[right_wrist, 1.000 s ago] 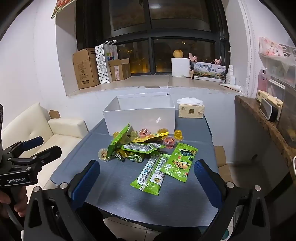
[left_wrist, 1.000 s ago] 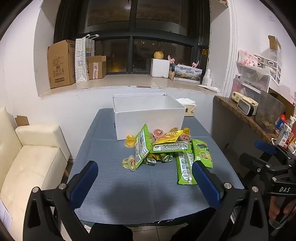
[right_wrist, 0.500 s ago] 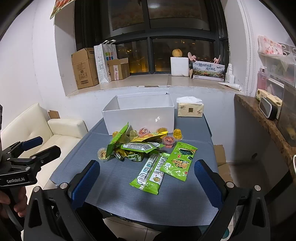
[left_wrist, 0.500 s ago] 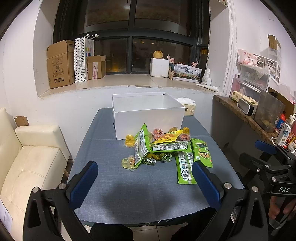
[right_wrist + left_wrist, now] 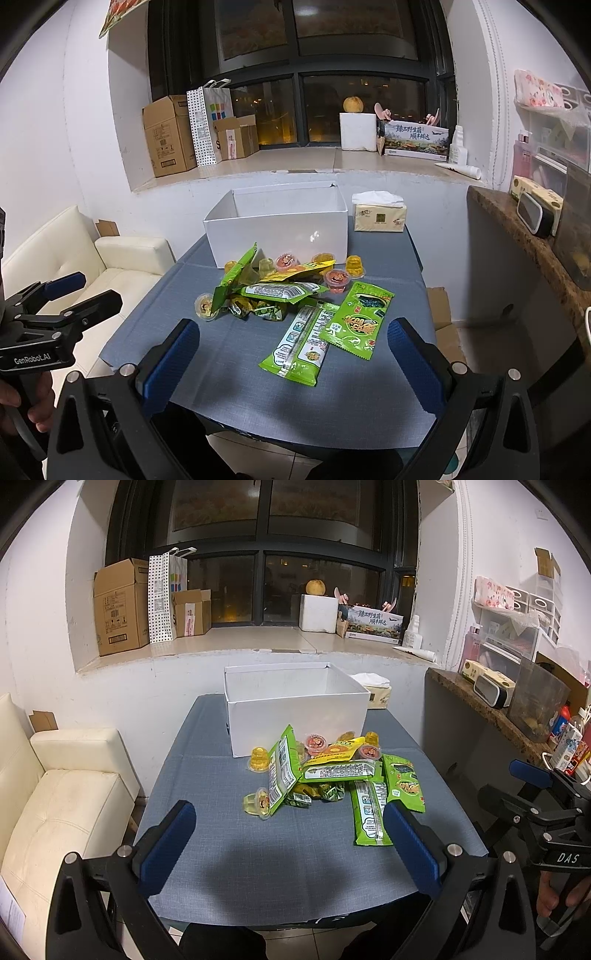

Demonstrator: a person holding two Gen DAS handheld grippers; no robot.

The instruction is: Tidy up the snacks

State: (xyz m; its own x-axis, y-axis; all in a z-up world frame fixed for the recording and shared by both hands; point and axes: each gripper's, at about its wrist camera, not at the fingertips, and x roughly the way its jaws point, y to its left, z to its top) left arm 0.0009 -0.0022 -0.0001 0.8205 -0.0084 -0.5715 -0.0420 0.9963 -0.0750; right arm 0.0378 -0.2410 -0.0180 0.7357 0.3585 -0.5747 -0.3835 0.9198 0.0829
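Bright overhead light, sharp focus — fisheye-bent, dark-vignetted edges.

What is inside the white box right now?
The white box shows only bare white inner walls in both views; no snack is visible in it. Its floor is hidden by the near wall, so I cannot confirm that it is empty. The snack pile lies in front.

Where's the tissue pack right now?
In the right wrist view the tissue pack sits at the table's far right corner, just right of the white box and behind the snack pile.
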